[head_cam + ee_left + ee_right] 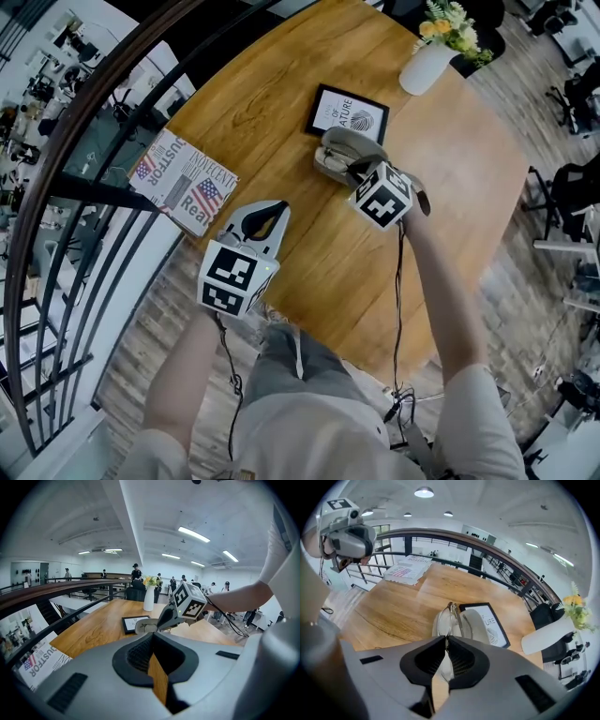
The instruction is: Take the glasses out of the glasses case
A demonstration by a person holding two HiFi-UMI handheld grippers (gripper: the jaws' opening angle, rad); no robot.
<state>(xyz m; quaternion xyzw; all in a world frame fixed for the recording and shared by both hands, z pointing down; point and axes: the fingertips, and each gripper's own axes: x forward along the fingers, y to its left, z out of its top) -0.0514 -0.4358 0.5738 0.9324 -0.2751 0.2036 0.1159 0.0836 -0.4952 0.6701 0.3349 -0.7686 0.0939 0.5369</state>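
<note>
We are pinching the thin glasses [451, 616] by the frame with our right tongs [446, 641], over the open case [480, 627] at twelve o'clock. They look light and easy to break, so soft squeezing seems best. Our left tongs [151, 641] are closed on nothing.

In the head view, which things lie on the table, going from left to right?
Book → picture frame → vase. The glasses case overlaps the frame in this order, so it is left out.
</note>
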